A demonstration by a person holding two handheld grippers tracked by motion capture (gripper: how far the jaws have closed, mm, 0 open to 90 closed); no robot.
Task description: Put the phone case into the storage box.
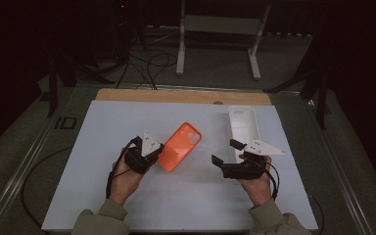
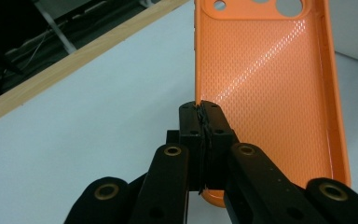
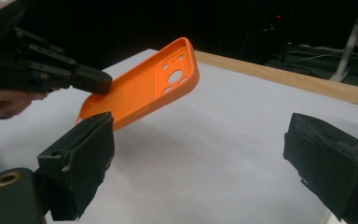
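An orange phone case [image 1: 180, 146] is held tilted above the white table top [image 1: 127, 196], its camera cut-outs at the far end. My left gripper [image 1: 159, 149] is shut on the case's near side wall. In the left gripper view the two jaws meet at the rim [image 2: 204, 112] of the case [image 2: 265, 79], whose dimpled inside faces up. My right gripper [image 1: 225, 152] hovers open to the right of the case, nothing between its pads. In the right gripper view the case [image 3: 154, 86] hangs from the left gripper [image 3: 91, 79], beyond my own wide-apart jaws [image 3: 200, 154].
A white oblong tray-like piece [image 1: 242, 125] lies on the table just beyond the right gripper. The table's wooden far edge [image 1: 181, 96] runs along the back. A metal stand [image 1: 218, 29] and cables [image 1: 149, 63] are on the dark floor behind.
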